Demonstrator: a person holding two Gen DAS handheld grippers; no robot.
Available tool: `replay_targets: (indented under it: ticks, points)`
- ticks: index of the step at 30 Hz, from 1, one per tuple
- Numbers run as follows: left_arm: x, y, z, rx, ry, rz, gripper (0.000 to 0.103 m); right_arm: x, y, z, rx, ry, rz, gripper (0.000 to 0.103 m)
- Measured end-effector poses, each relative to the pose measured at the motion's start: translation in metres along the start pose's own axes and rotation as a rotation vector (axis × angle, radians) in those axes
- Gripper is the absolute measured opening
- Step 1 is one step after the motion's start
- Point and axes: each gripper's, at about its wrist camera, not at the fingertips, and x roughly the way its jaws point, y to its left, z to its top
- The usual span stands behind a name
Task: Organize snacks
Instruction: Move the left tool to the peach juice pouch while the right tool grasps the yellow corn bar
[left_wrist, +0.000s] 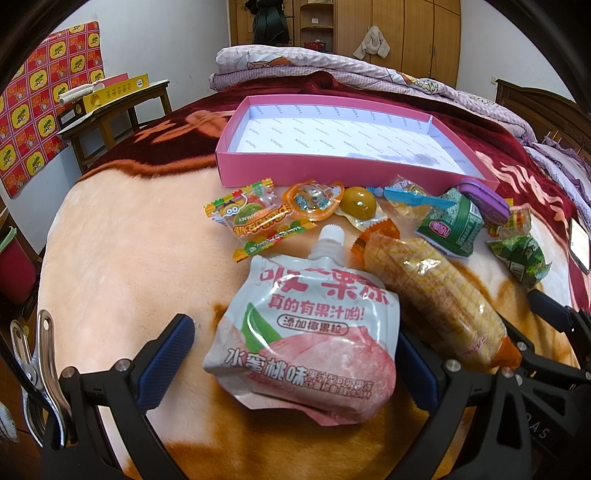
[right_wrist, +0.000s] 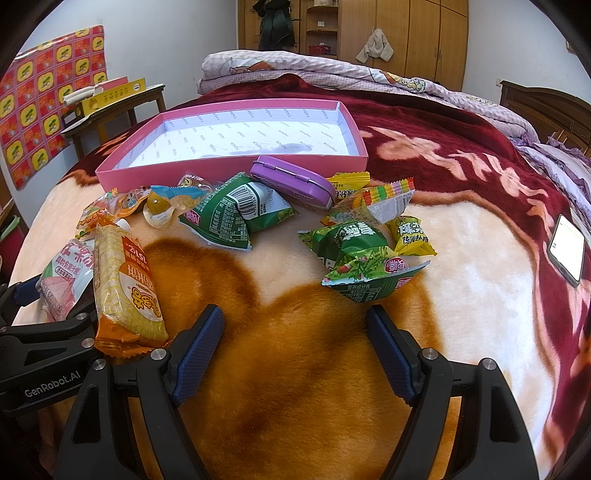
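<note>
A white and pink peach jelly pouch (left_wrist: 306, 332) with a screw cap lies on the blanket between the fingers of my left gripper (left_wrist: 291, 369), which stands open astride it. A yellow corn-patterned pack (left_wrist: 432, 295) leans against the pouch's right side. Beyond them lie gummies (left_wrist: 255, 218), a purple tin (left_wrist: 484, 199) and green packets (left_wrist: 454, 225), in front of an empty pink box (left_wrist: 332, 177). My right gripper (right_wrist: 295, 350) is open over bare blanket, just short of a green packet (right_wrist: 369, 273). The pink box (right_wrist: 221, 170), purple tin (right_wrist: 291, 184) and corn pack (right_wrist: 125, 280) also show there.
A lit phone (right_wrist: 567, 251) lies on the blanket at the far right. A folded quilt (left_wrist: 332, 62) sits behind the box. A small wooden table (left_wrist: 110, 110) carrying a yellow carton stands at the left by the wall. The left gripper's body (right_wrist: 37, 332) is close beside the right one.
</note>
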Motion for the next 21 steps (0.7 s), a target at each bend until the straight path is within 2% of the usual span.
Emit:
replay_targets:
  ticks: [10, 16, 21]
  points:
    - [-0.002, 0.001, 0.006, 0.012, 0.023, -0.015, 0.101, -0.003, -0.002, 0.001, -0.003, 0.023, 0.016, 0.081]
    - [-0.017, 0.011, 0.009, 0.022, 0.065, -0.082, 0.092, -0.021, -0.001, -0.001, -0.008, 0.022, 0.075, 0.081]
    - [-0.04, 0.021, 0.004, 0.028, 0.032, -0.111, 0.09, -0.036, 0.0, -0.002, -0.025, -0.001, 0.096, 0.081]
